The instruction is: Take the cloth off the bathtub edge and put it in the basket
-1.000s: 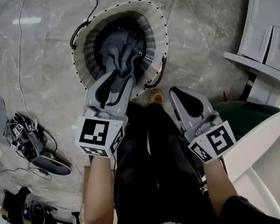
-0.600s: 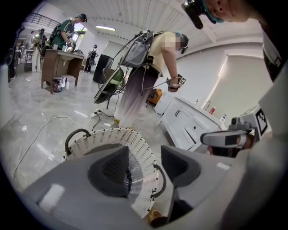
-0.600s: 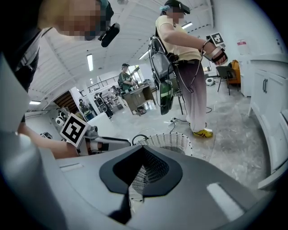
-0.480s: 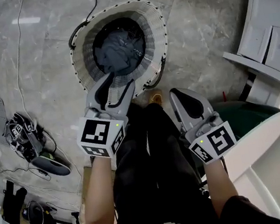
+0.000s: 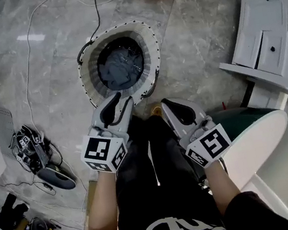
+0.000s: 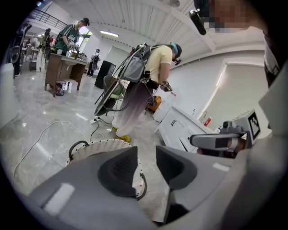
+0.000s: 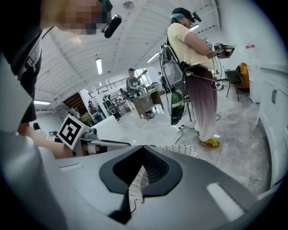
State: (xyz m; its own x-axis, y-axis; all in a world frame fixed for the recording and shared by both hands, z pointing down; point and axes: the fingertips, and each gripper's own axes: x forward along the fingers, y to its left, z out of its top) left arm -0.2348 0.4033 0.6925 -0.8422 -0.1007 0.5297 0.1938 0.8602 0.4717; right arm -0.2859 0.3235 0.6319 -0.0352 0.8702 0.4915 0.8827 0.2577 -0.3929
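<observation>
The cloth (image 5: 119, 66) lies bunched at the bottom of the basket (image 5: 89, 77), just ahead of and below the left gripper (image 5: 119, 97), so the drop looks done. That gripper is released: its jaws stand a little apart, have just been closing, and nothing sits between them. The right gripper (image 5: 167, 104) hangs beside it, clenched on nothing, nearer the bathtub (image 5: 257, 136). To finish cleanly, lift both straight away from the rim and check no fold drapes over the basket's edge.
</observation>
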